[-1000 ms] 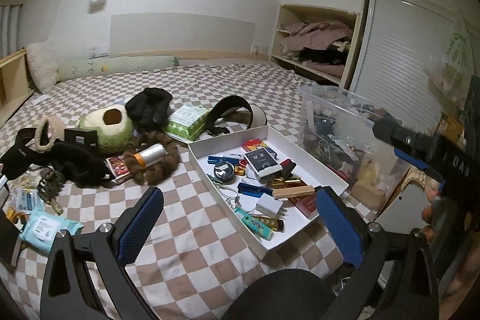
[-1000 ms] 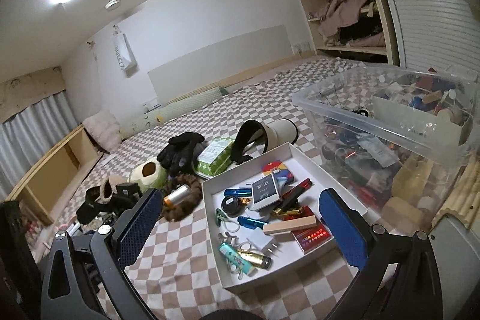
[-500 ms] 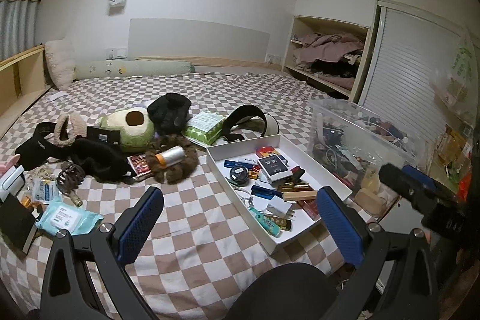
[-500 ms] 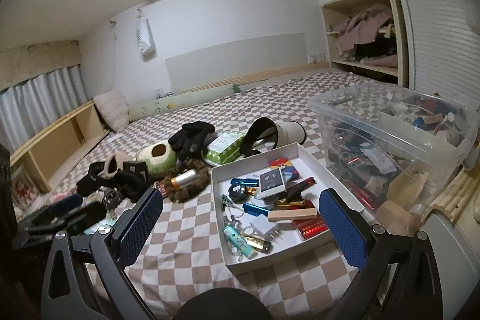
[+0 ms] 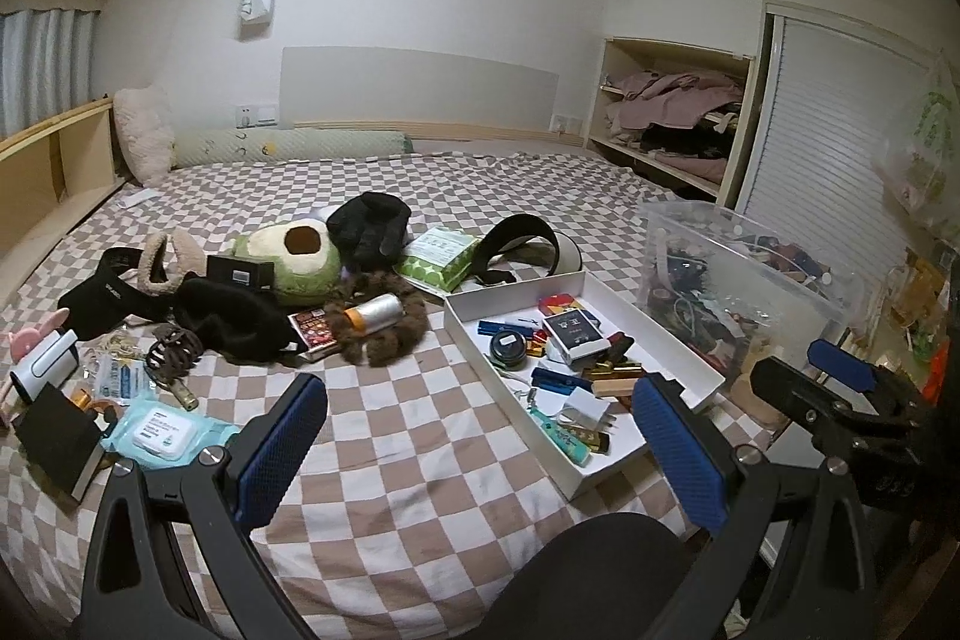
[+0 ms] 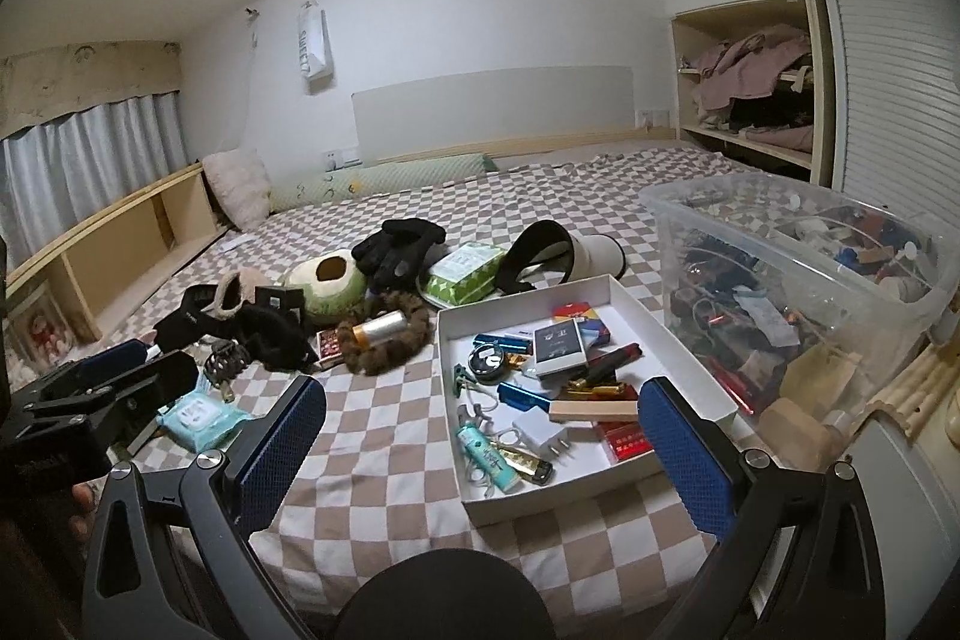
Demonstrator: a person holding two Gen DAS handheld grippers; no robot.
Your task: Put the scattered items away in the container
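**A:** Where was the container?

**B:** A shallow white tray (image 6: 672, 340) sat on the checkered bedspread (image 6: 384, 460), close to the bed's near edge and toward its right side. It already held small things: a dark boxed card deck (image 6: 558, 343), a round black tin (image 6: 487, 358), a wooden block (image 6: 593, 409) and a white charger plug (image 6: 543, 437).

**A:** And the scattered items?

**B:** They lay to the tray's left, toward the bed's left edge: a green avocado plush (image 5: 297, 259), black gloves (image 5: 367, 227), a silver bottle (image 5: 375, 311) resting on a brown fur ring (image 5: 384, 340), a pack of green tissues (image 5: 441, 256), a blue wet-wipe pack (image 5: 161, 430) and a brown hair claw (image 5: 171, 352).

**A:** What were the grippers doing?

**B:** The left gripper (image 5: 480, 433) and right gripper (image 6: 483, 430) both hung above the near edge, blue fingers spread wide, nothing between them.

**A:** Anything else nearby?

**B:** A clear plastic bin (image 6: 798, 274) full of clutter stood just right of the tray, at the bed's right edge.
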